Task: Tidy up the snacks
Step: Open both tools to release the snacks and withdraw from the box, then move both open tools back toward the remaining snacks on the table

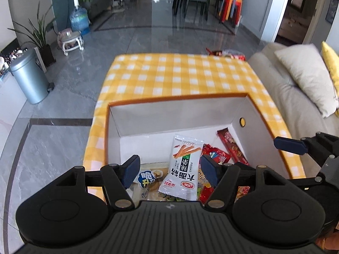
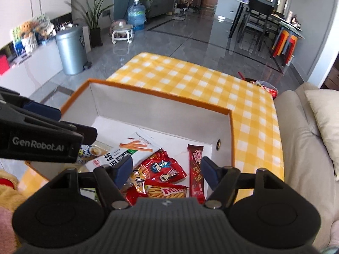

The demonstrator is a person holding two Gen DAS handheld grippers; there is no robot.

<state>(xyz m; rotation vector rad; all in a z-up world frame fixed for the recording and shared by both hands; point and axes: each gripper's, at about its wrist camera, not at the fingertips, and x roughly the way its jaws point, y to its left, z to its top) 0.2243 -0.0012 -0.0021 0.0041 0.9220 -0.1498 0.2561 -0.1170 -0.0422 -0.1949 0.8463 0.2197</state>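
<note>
White snack packet (image 1: pixel 184 167) lengthwise toward box's (image 1: pixel 237 108) far wall.

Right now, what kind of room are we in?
Most likely the living area of a home, open to a dining area. A beige sofa with a cushion stands beside the checked tablecloth, with a dining table and chairs across the glossy tiled floor.

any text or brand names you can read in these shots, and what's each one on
"GenRobot.AI": side of the left tongs.
"MIN", cut off: red snack pack in the box.
Chinese print on the white snack packet, upside down: big characters visible, small lines too blurred to read.
Brown bar wrapper: print too small.
</note>
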